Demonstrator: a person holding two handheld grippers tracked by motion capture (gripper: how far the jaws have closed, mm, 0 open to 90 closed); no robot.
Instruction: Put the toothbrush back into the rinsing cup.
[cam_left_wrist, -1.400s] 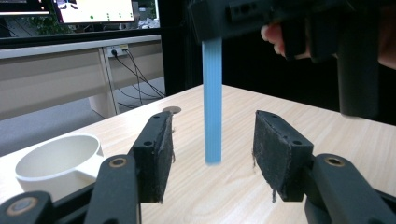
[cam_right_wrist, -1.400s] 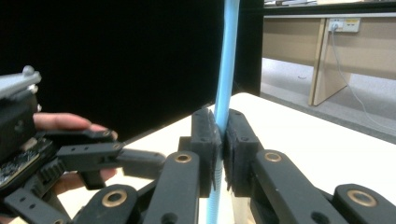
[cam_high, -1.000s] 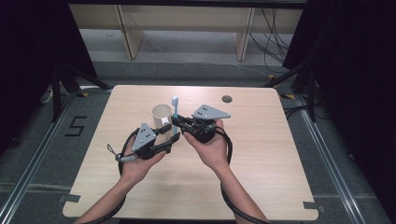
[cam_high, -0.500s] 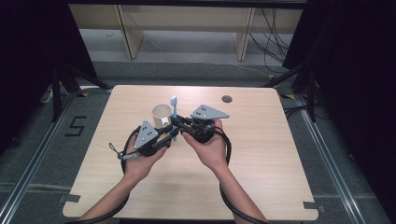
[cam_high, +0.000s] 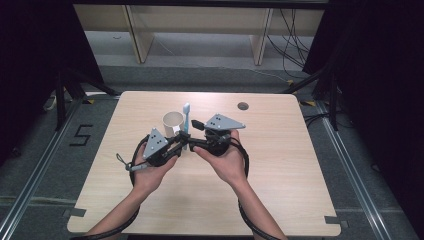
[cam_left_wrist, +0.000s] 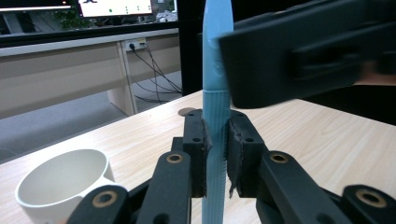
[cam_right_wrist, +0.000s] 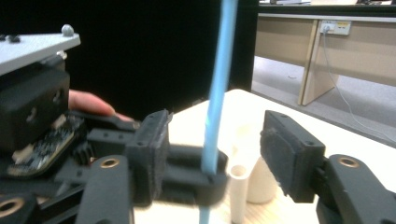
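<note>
High view: pale wooden table (cam_high: 280, 180)

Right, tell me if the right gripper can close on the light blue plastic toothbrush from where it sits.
Probably yes. The right gripper is open with the light blue plastic toothbrush upright between its jaws and nothing else between the pads. The left gripper is shut on the handle lower down, beside the white cup.
</note>
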